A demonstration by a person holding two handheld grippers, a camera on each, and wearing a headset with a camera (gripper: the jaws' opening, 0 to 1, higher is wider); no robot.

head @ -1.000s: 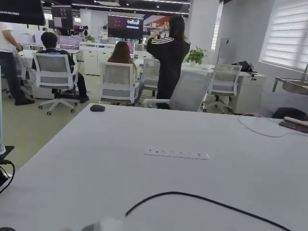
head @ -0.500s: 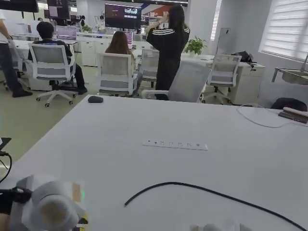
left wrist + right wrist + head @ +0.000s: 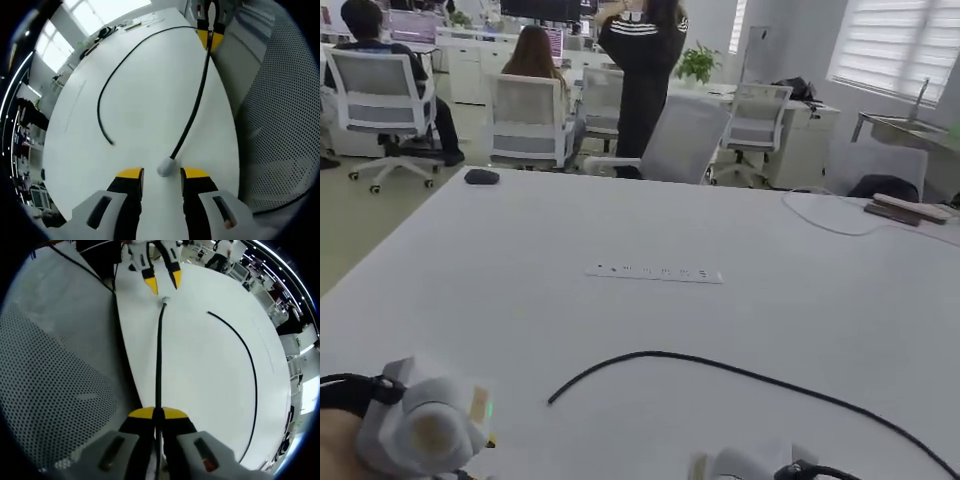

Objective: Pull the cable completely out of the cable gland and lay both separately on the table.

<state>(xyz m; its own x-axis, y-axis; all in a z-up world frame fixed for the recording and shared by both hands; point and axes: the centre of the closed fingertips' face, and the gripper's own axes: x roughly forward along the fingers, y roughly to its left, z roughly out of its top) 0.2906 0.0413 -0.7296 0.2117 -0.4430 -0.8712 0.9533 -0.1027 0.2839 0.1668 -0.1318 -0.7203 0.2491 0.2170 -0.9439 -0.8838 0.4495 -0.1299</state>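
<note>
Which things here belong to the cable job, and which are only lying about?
Job:
- cable
- gland
- left hand-held gripper, open by the gland
- right hand-held gripper, shut on the cable
- table

Lying about:
- power strip
- mouse

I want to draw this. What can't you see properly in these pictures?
Head view: the bottom edge cuts off the tips of the left tongs and right tongs.
Head view: the right edge cuts off the cable.
Left gripper view: the cable gland itself hides how deep the cable goes.
Head view: the power strip has markings too small to read.
</note>
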